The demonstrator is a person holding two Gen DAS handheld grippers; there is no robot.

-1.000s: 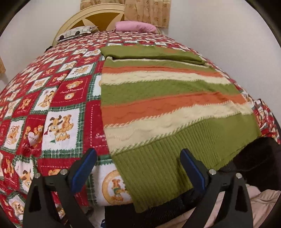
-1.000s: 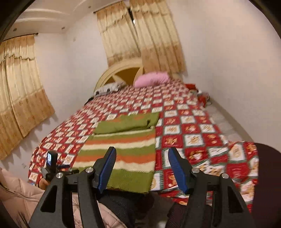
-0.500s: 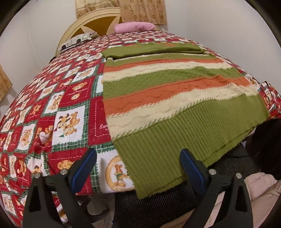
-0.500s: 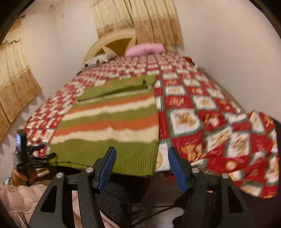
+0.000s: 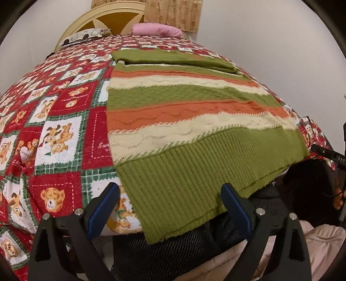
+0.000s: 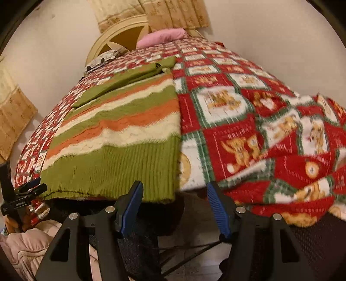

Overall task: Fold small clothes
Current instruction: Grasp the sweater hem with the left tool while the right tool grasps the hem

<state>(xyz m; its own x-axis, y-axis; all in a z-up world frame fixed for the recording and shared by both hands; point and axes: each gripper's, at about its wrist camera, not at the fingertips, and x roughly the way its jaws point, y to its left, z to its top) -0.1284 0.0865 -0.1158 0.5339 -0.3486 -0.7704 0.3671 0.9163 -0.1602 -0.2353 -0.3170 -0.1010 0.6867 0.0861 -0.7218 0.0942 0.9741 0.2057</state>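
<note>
A knit sweater (image 5: 183,121) striped green, orange and cream lies flat on the bed, its green ribbed hem hanging over the near edge; its far end is folded over. It also shows in the right wrist view (image 6: 121,134). My left gripper (image 5: 170,205) is open, its blue-padded jaws standing either side of the hem's left corner, not touching it. My right gripper (image 6: 175,203) is open just below the hem's right corner. The left gripper also appears at the far left of the right wrist view (image 6: 23,194).
The bed has a red, green and white teddy-bear quilt (image 5: 54,134), a pink pillow (image 5: 157,30) and a cream headboard (image 5: 101,19) at the far end. A wall runs along the right side (image 6: 281,39). Dark clothing and a pink jacket (image 5: 320,244) sit below the edge.
Both grippers moved closer to the sweater's hem at the near bed edge. The right gripper dropped lowest, from looking over the whole bed to sitting at the hem's right corner.
</note>
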